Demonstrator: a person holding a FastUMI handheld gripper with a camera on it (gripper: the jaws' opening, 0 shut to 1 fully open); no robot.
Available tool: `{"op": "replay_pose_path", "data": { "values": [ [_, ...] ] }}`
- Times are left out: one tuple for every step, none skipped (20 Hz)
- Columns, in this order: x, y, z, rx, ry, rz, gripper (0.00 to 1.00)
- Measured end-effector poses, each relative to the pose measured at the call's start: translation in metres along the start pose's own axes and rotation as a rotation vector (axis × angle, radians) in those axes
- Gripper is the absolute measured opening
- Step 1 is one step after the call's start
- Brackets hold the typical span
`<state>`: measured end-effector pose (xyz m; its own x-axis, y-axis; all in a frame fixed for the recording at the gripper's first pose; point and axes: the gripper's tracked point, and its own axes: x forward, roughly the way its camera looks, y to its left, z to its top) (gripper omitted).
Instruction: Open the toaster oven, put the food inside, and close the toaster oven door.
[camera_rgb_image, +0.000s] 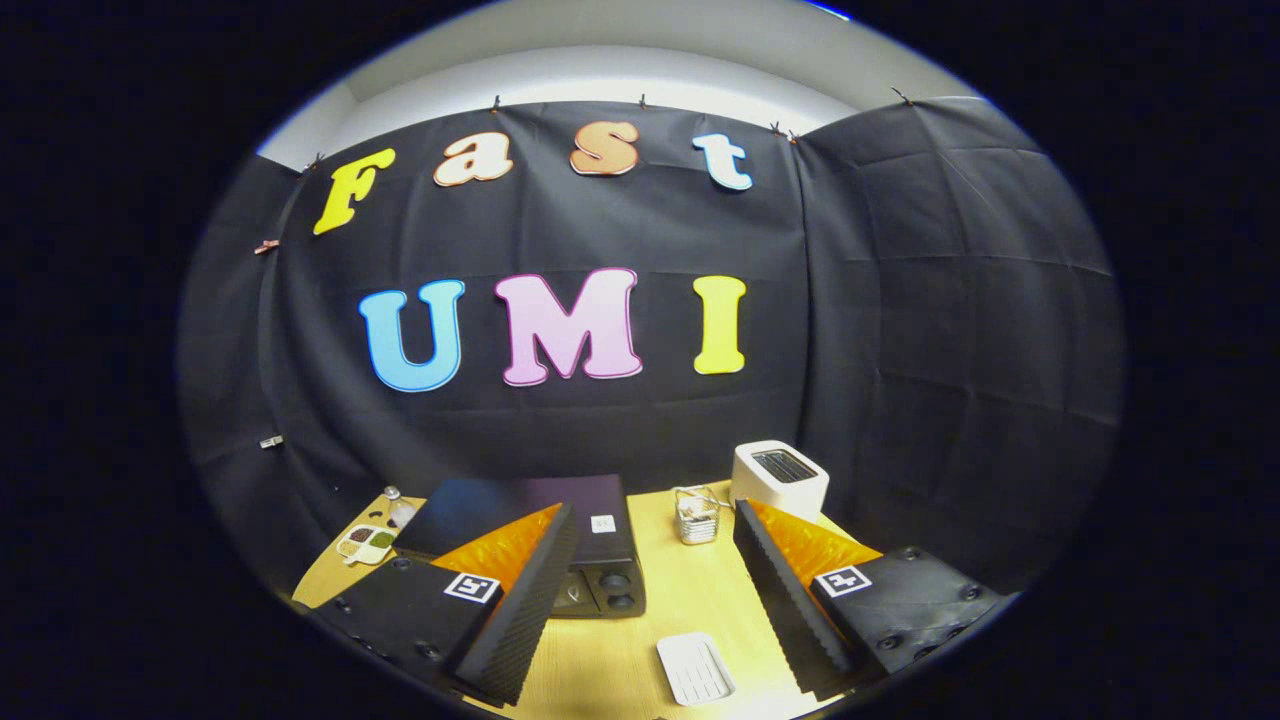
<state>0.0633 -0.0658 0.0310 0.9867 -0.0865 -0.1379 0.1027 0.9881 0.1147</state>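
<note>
Gripper (655, 560): fingers spread wide, holding nothing, above wooden table (690, 590). Black toaster oven (540, 520): behind left finger, door shut. White ridged tray (695, 668): between fingers. Wire basket (697, 515), white toaster (779, 478): beyond.

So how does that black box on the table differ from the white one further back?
The black toaster oven is wide, low and dark, with two round knobs on its front; the white toaster is smaller, taller and cube-like, with a slot on top. The toaster oven sits just beyond the left finger of the open gripper, partly hidden by it; the toaster stands beyond the right finger, against the booth wall. Both rest on the wooden table.
</note>
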Motion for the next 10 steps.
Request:
{"op": "replay_pose_path", "data": {
  "values": [
    [-0.001,-0.002,-0.001,0.004,0.006,-0.005,0.98],
    [0.000,-0.004,-0.002,0.004,0.004,-0.010,0.98],
    [0.003,-0.006,-0.002,-0.002,0.004,-0.017,0.98],
    [0.006,-0.006,-0.004,-0.001,0.015,-0.019,0.98],
    [0.006,-0.004,-0.004,0.006,0.022,-0.015,0.98],
    [0.006,-0.001,-0.003,0.012,0.021,-0.009,0.98],
    [0.007,0.003,-0.002,0.013,0.020,-0.003,0.98],
    [0.009,0.007,-0.002,0.007,0.020,0.004,0.98],
    [0.010,0.011,-0.003,-0.004,0.021,0.012,0.98],
    [0.010,0.013,-0.004,-0.012,0.021,0.018,0.98]
  ]
}}
